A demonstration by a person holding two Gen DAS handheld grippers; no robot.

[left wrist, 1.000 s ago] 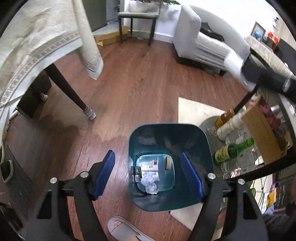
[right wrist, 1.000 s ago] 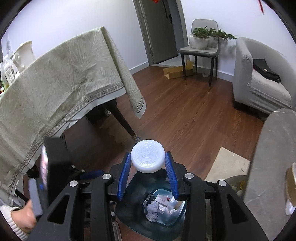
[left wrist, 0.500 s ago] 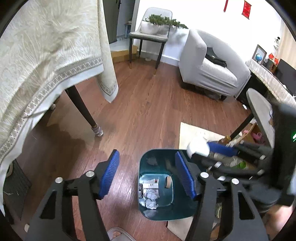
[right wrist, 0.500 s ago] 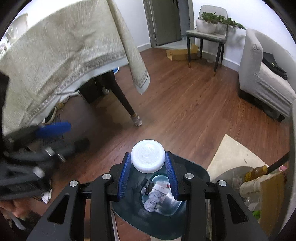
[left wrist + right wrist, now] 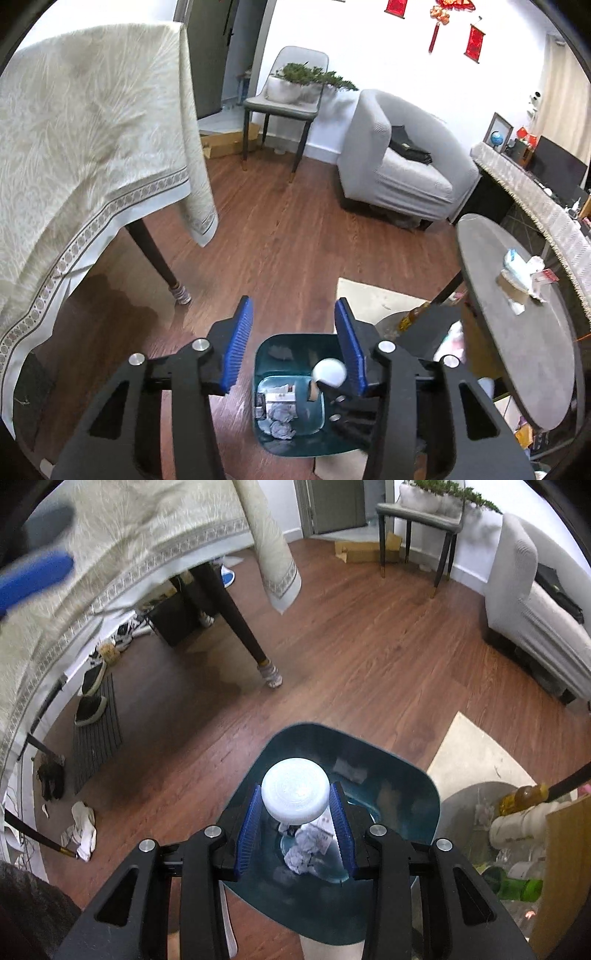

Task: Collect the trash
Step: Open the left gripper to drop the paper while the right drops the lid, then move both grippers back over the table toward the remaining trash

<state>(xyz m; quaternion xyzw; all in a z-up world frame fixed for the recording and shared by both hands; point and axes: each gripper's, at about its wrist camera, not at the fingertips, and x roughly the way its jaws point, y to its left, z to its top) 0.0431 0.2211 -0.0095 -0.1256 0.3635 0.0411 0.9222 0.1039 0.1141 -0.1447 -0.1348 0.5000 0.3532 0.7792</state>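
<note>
glossy plastic bin [image 5: 413, 775], crumpled paper [image 5: 301, 853], wood floor [image 5: 369, 646].

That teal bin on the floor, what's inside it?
Inside the teal bin, crumpled paper and small printed packets lie on the bottom. The white lid held in the right gripper covers part of the bottom in its view, so anything beneath stays hidden.

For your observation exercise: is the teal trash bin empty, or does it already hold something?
Not empty. The teal trash bin holds crumpled paper and small packets at its bottom, seen in both wrist views.
</note>
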